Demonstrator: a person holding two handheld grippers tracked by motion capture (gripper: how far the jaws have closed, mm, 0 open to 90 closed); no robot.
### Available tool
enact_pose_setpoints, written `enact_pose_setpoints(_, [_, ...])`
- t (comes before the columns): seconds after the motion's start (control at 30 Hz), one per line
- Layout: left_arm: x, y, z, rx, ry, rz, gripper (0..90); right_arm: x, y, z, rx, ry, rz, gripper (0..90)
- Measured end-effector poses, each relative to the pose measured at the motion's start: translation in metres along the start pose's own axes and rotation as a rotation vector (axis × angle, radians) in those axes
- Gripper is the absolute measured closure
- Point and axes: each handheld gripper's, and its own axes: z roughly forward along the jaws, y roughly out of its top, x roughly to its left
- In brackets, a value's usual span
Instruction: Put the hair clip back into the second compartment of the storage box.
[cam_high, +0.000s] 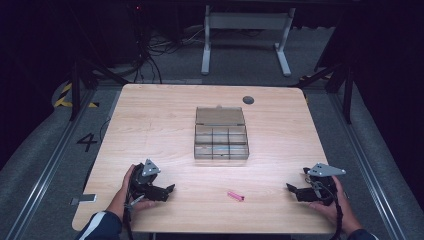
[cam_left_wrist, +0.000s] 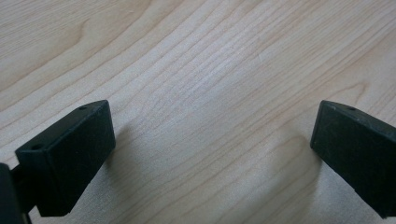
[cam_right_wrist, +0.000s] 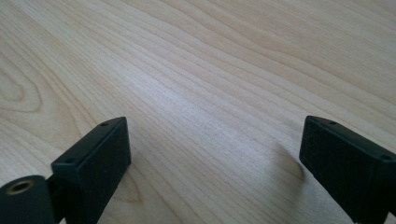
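- The left gripper (cam_high: 171, 189) is rested low at the lower left of the high view, jaws wide apart, nothing held.
- The right gripper (cam_high: 290, 188), lower right, is likewise spread and empty.
- Both are turned inward, likely readied for the pink piece (cam_high: 235, 196) lying between them at lower centre.
- The box (cam_high: 221, 136) is left open mid-frame, probably to receive it.

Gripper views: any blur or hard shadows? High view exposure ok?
High view: table brightly lit, surroundings nearly black, clear box low-contrast. Left gripper view: sharp wood grain, soft shadows beside the jaws. Right gripper view: grain crisp, near jaw edges slightly soft.
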Motion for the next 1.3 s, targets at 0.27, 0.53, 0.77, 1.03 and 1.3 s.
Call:
enact_pose_setpoints(0.27, [0.003, 0.0, -0.001, 0.006, -0.025, 0.029, 0.3, -0.002, 0.001, 0.002, 0.011, 0.011, 0.038, 9.8])
enact_pose_setpoints(0.53, [0.004, 0.0, -0.001, 0.004, -0.027, 0.03, 0.3, -0.001, 0.008, -0.002, 0.069, 0.035, 0.005, 19.9])
enact_pose_setpoints(0.77, [0.004, 0.0, -0.001, 0.004, -0.028, 0.031, 0.3, 0.01, 0.018, 0.0, 0.046, 0.091, -0.006, 31.8])
enact_pose_setpoints(1.03, [0.004, 0.0, -0.001, 0.004, -0.028, 0.031, 0.3, 0.042, 0.039, 0.004, 0.002, 0.173, -0.068, 38.0])
enact_pose_setpoints(1.3, [0.004, 0.0, -0.001, 0.004, -0.028, 0.031, 0.3, 0.068, 0.053, 0.009, -0.013, 0.241, -0.113, 40.4])
